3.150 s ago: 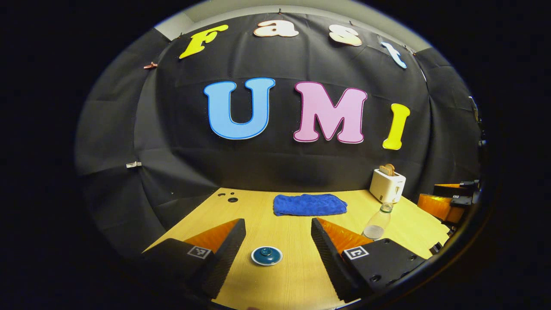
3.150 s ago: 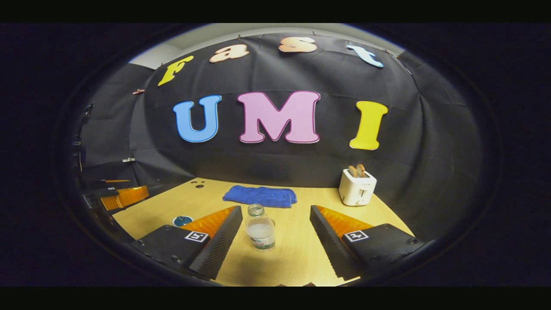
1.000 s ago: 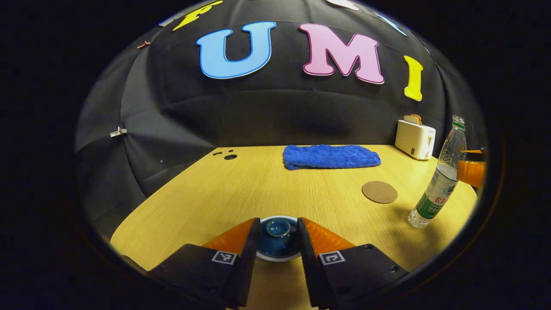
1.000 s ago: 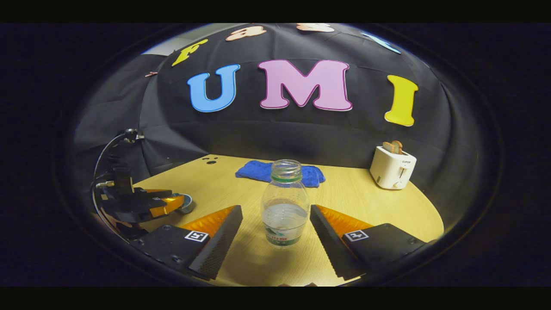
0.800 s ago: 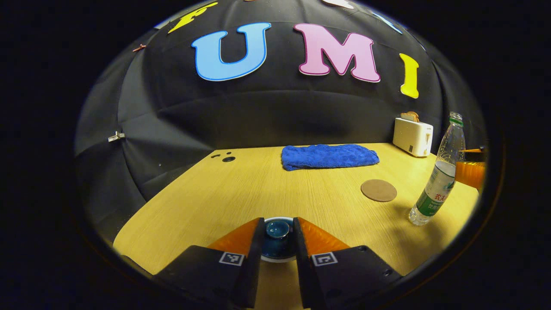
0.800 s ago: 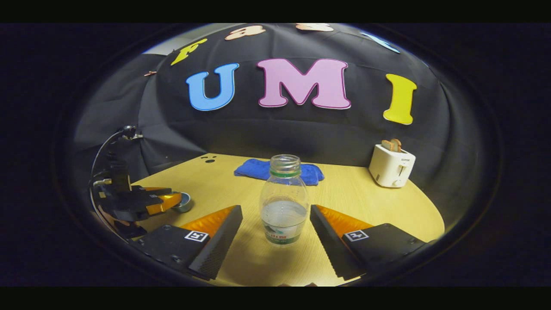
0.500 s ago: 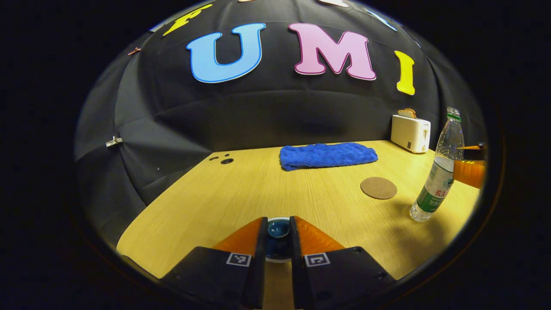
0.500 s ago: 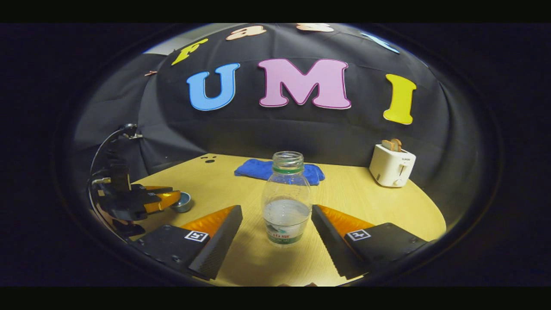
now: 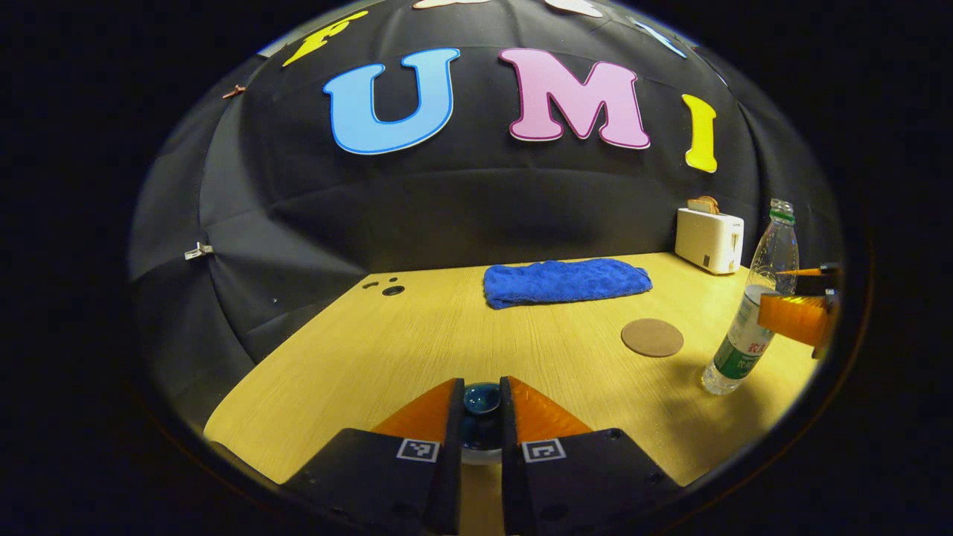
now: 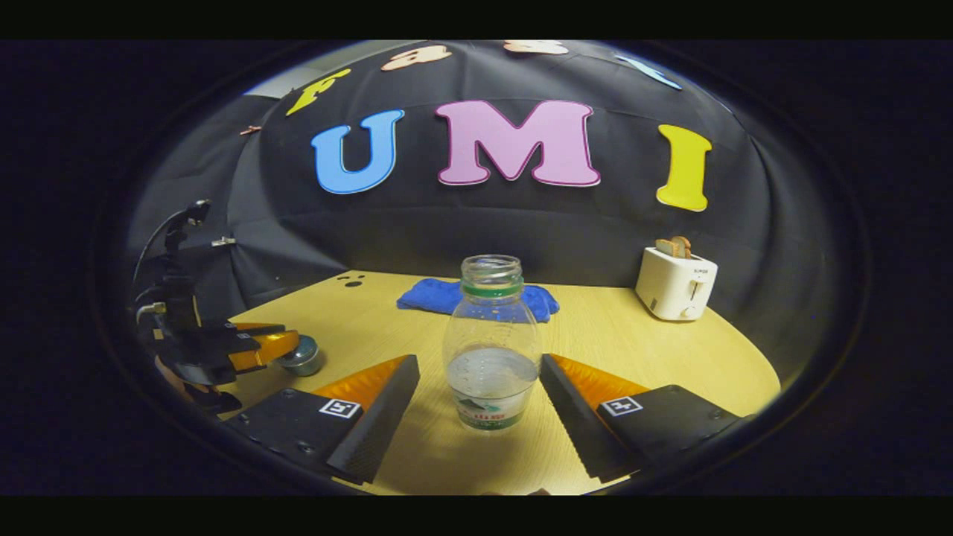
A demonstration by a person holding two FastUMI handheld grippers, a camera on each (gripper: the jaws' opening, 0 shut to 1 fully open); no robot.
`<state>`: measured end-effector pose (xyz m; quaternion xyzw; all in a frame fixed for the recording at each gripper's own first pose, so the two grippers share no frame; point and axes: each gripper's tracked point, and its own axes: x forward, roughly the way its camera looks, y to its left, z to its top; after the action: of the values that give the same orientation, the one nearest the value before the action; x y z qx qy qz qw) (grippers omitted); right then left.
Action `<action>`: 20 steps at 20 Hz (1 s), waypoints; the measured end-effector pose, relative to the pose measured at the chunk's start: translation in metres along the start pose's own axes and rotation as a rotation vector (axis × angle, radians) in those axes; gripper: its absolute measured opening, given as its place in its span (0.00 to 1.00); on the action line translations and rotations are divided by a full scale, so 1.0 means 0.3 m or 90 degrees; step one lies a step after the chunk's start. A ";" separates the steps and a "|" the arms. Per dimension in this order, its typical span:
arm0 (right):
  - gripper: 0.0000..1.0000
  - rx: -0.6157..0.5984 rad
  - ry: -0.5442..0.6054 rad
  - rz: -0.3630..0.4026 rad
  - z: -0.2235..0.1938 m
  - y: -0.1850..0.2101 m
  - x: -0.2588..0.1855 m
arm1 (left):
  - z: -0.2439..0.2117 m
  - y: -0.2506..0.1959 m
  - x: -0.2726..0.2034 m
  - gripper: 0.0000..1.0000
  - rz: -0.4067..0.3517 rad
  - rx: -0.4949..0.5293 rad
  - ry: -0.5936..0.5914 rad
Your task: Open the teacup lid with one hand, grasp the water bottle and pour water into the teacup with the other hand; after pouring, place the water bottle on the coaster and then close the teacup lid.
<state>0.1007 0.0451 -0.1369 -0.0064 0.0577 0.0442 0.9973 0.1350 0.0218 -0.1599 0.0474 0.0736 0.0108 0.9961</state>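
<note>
Where towel lies, coaster just beside water bottle.

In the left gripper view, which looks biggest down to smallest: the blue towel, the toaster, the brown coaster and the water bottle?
As they look there:
1. Blue towel
2. Water bottle, tall and thin, partly behind the right gripper
3. Toaster and coaster look alike; the toaster stands farther off, so I won't rank them.
</note>
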 end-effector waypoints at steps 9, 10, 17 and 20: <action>1.00 0.024 0.003 -0.054 -0.041 -0.036 0.078 | 0.020 0.007 -0.018 0.26 0.004 -0.027 -0.009; 1.00 0.026 0.001 -0.062 -0.041 -0.039 0.085 | 0.013 0.011 -0.015 0.22 0.006 -0.031 -0.006; 0.82 0.041 0.006 -0.082 -0.040 -0.045 0.127 | -0.014 0.046 -0.013 0.26 0.018 -0.049 0.005; 0.79 0.018 0.013 -0.069 -0.045 -0.039 0.143 | -0.009 0.060 -0.017 0.26 0.018 -0.045 0.005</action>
<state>0.1427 0.0371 -0.1551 0.0038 0.0679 -0.0111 0.9976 0.1294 0.0398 -0.1601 0.0128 0.0763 0.0279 0.9966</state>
